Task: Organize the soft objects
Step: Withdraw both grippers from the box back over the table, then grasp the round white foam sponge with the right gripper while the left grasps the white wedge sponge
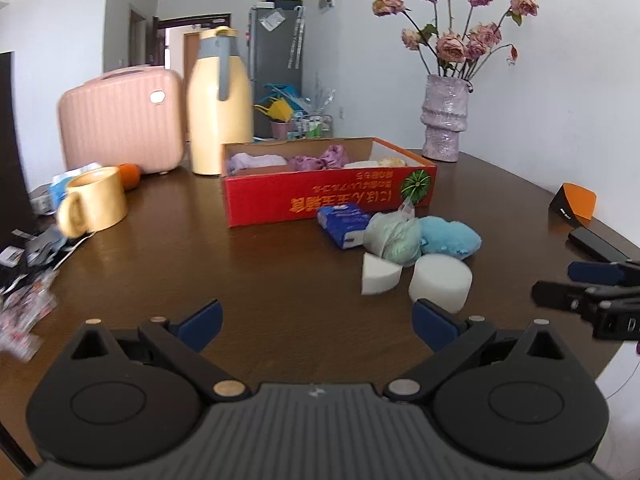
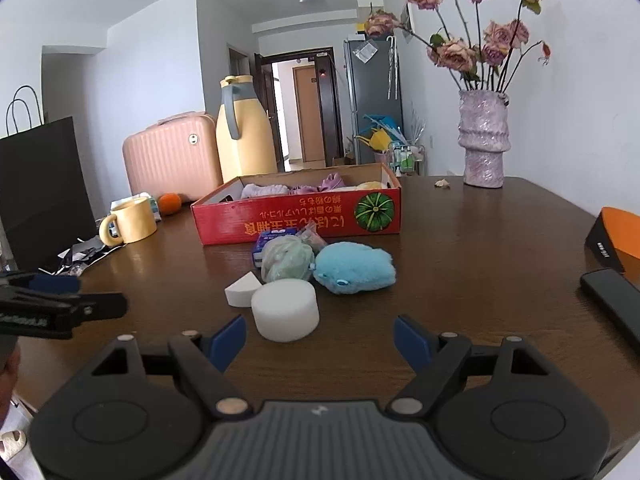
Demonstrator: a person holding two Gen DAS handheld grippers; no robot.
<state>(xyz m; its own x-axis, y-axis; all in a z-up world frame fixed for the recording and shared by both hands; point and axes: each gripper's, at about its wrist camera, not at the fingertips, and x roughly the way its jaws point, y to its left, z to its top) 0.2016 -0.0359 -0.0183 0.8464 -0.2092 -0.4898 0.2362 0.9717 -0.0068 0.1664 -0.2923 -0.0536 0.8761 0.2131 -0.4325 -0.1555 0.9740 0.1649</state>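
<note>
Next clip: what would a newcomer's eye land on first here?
Likely the red cardboard box at mid-table, already holding pale purple soft items. Just in front of it lies a cluster of loose soft things: a fluffy blue plush toy, a white foam cylinder and a white foam wedge. At the back right stands a lilac vase of dried roses.

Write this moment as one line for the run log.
left claw: open, empty | right claw: open, empty | nearest: white foam cylinder on brown table | red cardboard box: partly filled
</note>
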